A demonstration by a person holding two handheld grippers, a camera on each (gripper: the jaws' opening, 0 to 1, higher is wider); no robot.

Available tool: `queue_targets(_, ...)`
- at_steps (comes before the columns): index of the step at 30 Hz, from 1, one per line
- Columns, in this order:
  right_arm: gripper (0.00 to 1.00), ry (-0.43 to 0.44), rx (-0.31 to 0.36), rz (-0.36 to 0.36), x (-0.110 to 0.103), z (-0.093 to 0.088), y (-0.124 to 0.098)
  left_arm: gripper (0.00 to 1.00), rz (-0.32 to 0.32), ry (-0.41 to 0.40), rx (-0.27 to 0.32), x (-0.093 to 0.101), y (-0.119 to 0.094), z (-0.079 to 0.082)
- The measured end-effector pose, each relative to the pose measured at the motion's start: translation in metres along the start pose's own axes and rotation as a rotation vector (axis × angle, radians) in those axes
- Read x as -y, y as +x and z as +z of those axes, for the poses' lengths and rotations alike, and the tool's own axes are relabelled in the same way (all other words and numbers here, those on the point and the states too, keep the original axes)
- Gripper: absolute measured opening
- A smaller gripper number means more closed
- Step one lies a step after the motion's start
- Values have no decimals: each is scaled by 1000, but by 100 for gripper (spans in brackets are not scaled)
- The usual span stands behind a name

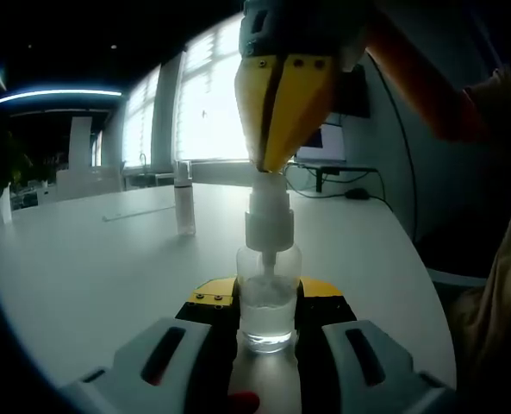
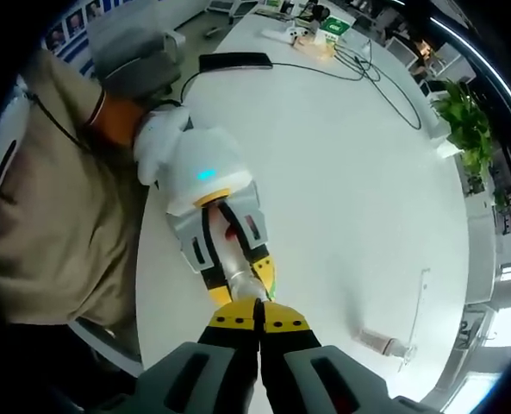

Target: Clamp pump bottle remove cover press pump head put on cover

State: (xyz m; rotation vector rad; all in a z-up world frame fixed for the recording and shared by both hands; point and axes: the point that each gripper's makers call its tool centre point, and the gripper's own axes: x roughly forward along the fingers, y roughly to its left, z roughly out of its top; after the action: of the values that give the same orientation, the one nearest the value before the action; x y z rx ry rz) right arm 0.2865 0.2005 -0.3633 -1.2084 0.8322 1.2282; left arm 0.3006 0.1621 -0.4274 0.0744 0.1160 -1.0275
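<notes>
**A:** Clear plastic, that bottle — where does it sit?

**B:** Upright on the white table, clamped at its base between the jaws of the left gripper. Its long axis runs straight up, with the white pump head on top.

**A:** And the right gripper?

**B:** In the left gripper view the right gripper stands directly above the pump head, its yellow jaws drawn together to a point that touches the top. In the right gripper view the right gripper looks straight down the bottle, with the left gripper wrapped around it below. I judge this the pressing step; the push should go down along that upright axis, or the bottle may tip in its clamp.

**A:** The cover?

**B:** A slim clear piece stands well apart on the table, and in the right gripper view something small lies there; I cannot tell which is the cover.

**A:** The room?

**B:** An office: bright blinds, a plant, cables at the table's far end.
</notes>
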Motion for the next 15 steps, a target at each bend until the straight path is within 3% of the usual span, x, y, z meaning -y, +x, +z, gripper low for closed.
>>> queue_targets(9, 0, 32, 2, 45, -2, -1, 2, 16, 0, -1, 0, 1, 0, 0)
queue_targets(15, 0, 11, -11, 38, -3, -1, 2, 16, 0, -1, 0, 1, 0, 0)
